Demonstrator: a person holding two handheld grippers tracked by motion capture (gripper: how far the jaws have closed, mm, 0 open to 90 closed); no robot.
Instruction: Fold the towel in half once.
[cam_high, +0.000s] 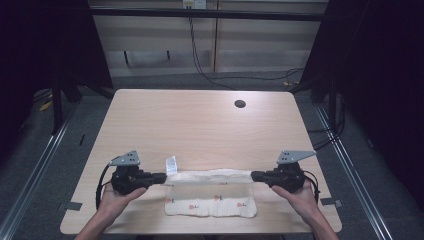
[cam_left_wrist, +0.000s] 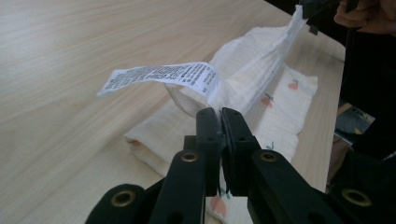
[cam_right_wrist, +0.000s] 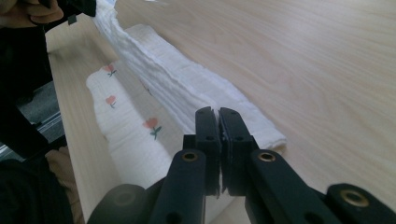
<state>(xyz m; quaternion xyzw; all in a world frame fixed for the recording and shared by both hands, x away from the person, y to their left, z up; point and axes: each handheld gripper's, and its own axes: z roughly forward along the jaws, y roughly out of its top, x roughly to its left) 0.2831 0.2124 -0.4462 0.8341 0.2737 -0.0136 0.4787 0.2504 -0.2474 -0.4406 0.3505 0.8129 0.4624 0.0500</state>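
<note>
Cloth (cam_high: 210, 206), white with small red prints, lies at the near edge of the counter (cam_high: 200, 125), its upper fold lifted. I have my left claw (cam_high: 161, 177) pinched on one end of that fold, beside the care label (cam_left_wrist: 161, 77), and my right claw (cam_high: 256, 176) pinched on the other, keeping the edge taut so it should fold over evenly.

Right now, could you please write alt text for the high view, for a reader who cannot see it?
Two hand-held grippers, the left gripper and right gripper, each pinch one end of a folded white cloth with small red prints, stretching its upper edge between them over a light wooden table. A white care label sticks up near the left end.
</note>
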